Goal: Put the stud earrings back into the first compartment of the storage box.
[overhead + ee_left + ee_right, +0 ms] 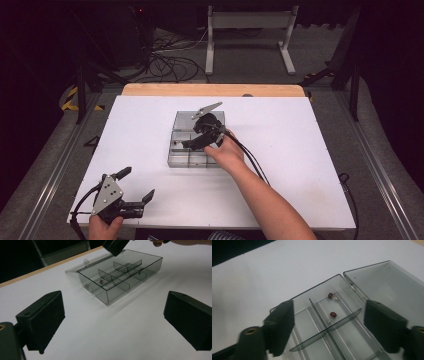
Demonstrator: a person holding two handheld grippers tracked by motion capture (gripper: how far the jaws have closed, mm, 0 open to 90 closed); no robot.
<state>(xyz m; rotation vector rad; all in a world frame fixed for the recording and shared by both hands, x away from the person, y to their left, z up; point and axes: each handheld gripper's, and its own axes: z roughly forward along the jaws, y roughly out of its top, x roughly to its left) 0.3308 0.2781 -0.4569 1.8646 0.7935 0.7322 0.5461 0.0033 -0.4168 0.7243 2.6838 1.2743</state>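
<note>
A clear grey compartment box [180, 159] stands at the table's middle, its lid [182, 119] folded flat behind it. Two small dark red beads with metal stems, one [330, 295] nearer the box's end wall and one [333, 314] closer to me, lie on the box floor beyond a curved divider [342, 320]. My right gripper [192, 136] hangs over the box, and its jaws [329, 315] stand open above the beads with nothing between the pads. My left gripper [137, 184] rests open near the front left edge, facing the box [120, 277].
The white table top [300, 150] has a wooden strip [212, 90] along its far edge. Cables trail from both grippers. A white metal frame [250, 35] and loose cables are on the floor beyond the table.
</note>
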